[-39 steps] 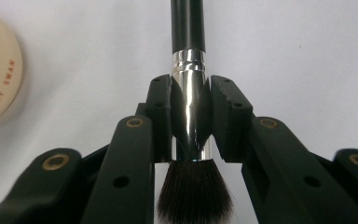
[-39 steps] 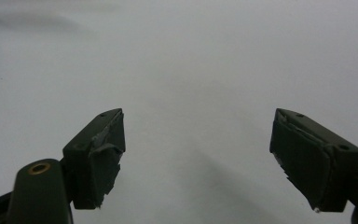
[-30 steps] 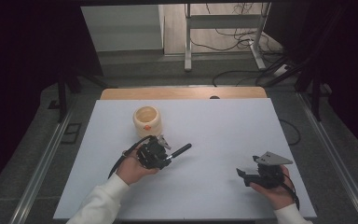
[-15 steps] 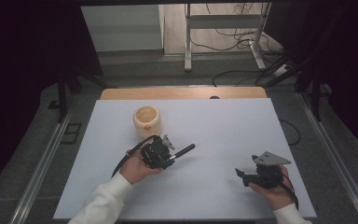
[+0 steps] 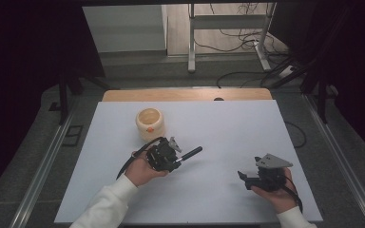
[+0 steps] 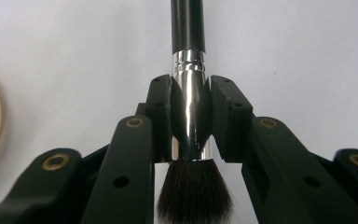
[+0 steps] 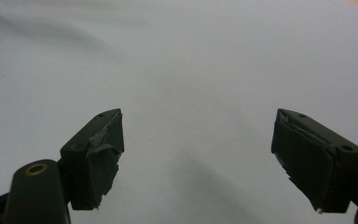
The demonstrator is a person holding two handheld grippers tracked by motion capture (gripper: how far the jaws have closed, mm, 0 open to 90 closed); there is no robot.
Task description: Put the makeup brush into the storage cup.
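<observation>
A makeup brush [image 6: 189, 107] with a black handle, a shiny metal ferrule and dark bristles is clamped by its ferrule in my left gripper [image 6: 189, 114]. In the high view the left gripper [image 5: 177, 157] sits left of the table's middle, and the brush handle [image 5: 191, 153] sticks out to the right. A cream-coloured round cup [image 5: 150, 123] stands just behind the left hand. My right gripper [image 7: 196, 158] stands open over bare white table. It shows in the high view [image 5: 245, 178] near the front right, pointing left, with nothing between its fingers.
The white table top [image 5: 237, 128] has a wooden strip [image 5: 185, 94] along its far edge. Metal rails [image 5: 47, 166] run along both sides. Cables and a metal stand [image 5: 228, 42] lie on the floor beyond the table.
The left hand has shifted slightly with the brush, whose handle now points a little more to the right. The right gripper has stayed put.
</observation>
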